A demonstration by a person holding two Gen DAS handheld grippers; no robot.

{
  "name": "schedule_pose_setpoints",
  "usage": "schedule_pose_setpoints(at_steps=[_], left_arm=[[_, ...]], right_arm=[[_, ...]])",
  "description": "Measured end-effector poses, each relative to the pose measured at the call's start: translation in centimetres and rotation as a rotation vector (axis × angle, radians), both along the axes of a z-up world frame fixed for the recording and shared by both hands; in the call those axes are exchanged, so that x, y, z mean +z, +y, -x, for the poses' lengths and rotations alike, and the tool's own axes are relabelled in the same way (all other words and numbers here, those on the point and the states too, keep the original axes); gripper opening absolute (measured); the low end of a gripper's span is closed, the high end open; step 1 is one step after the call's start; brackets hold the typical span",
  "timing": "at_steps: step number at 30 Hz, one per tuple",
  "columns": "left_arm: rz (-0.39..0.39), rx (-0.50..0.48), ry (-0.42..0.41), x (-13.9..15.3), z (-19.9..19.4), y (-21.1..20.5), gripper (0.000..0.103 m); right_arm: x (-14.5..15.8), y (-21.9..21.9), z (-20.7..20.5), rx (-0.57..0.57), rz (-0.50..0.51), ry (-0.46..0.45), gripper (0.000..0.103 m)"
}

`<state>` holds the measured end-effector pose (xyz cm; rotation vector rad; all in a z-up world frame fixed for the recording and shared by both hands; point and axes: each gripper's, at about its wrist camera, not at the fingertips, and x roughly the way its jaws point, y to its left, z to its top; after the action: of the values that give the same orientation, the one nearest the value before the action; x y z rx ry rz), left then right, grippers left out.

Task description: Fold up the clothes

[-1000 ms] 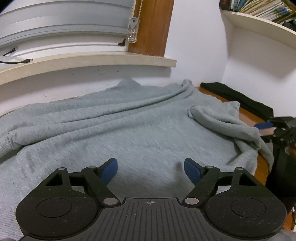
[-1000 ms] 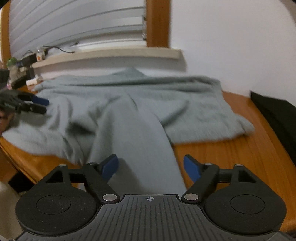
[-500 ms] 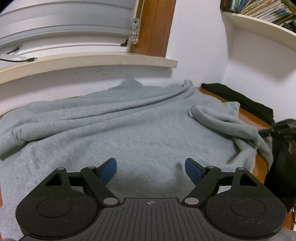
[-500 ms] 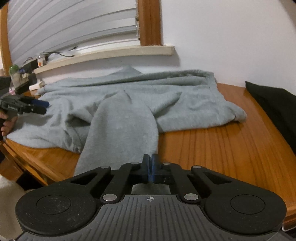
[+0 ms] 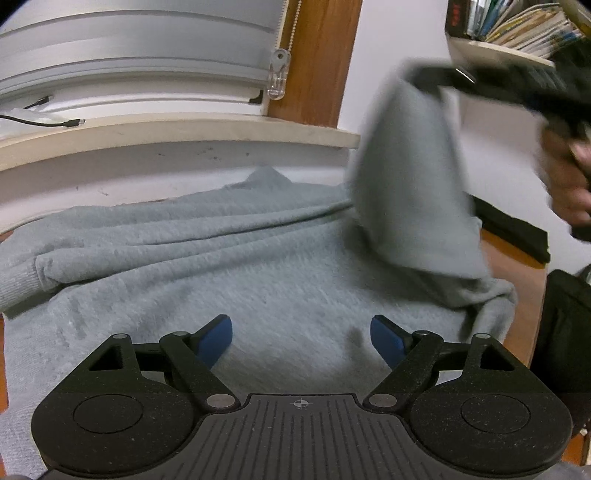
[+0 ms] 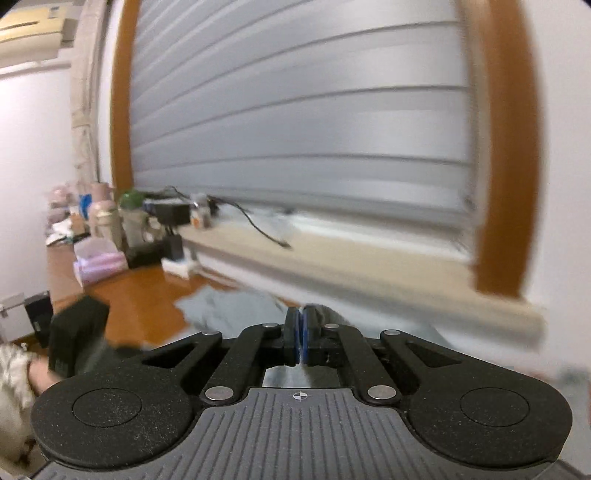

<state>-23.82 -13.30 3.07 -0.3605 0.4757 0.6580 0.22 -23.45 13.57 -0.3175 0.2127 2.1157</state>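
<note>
A grey sweatshirt [image 5: 221, 280] lies spread on the wooden table [image 5: 517, 251]. My left gripper [image 5: 301, 339] hovers low over its near part, open, with nothing between the blue pads. My right gripper [image 5: 424, 79] is high at the upper right of the left wrist view, shut on the sweatshirt's sleeve [image 5: 410, 177], which hangs from it, blurred, down to the body. In the right wrist view the right gripper [image 6: 300, 332] has its pads pressed together, and grey cloth [image 6: 229, 306] shows just below them.
A windowsill [image 5: 184, 136] with a cable runs behind the table under a shuttered window. A black garment [image 5: 517, 229] lies at the right edge and a bookshelf [image 5: 517, 33] hangs above it. Bottles and boxes [image 6: 107, 218] crowd the table's far left end.
My right gripper closed on the sleeve at the table's right edge, then rose and swung leftward, lifting the sleeve off the table. The left gripper stayed in place, open.
</note>
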Motion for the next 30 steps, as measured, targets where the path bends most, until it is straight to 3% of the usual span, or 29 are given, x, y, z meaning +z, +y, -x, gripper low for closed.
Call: schedule_pose_setpoints(at_steps=[3, 5, 6, 12, 15, 22, 30], left_arm=[[0.002, -0.003, -0.001, 0.0, 0.0, 0.0, 0.085], [0.004, -0.006, 0.0, 0.0, 0.0, 0.1, 0.085], [0.004, -0.009, 0.0, 0.0, 0.0, 0.1, 0.085], [-0.009, 0.009, -0.001, 0.0, 0.1, 0.1, 0.085], [-0.017, 0.045, 0.005, 0.1, 0.2, 0.3, 0.085], [-0.048, 0.064, 0.027, 1.0, -0.6, 0.0, 0.085], [-0.124, -0.1, 0.082, 2.3, -6.8, -2.5, 0.084]], right_arm=[[-0.5, 2.8, 2.7, 0.028, -0.005, -0.04, 0.008], [-1.6, 3.3, 3.1, 0.005, 0.003, -0.064, 0.038], [-2.3, 3.2, 2.9, -0.017, -0.003, -0.072, 0.043], [-6.1, 0.5, -2.3, -0.2, -0.002, -0.187, 0.042], [-8.3, -1.0, -6.3, -0.277, 0.071, -0.21, 0.042], [-12.0, -3.2, -13.0, -0.349, 0.237, -0.114, 0.042], [-13.2, -3.3, -13.5, -0.359, 0.274, -0.104, 0.043]])
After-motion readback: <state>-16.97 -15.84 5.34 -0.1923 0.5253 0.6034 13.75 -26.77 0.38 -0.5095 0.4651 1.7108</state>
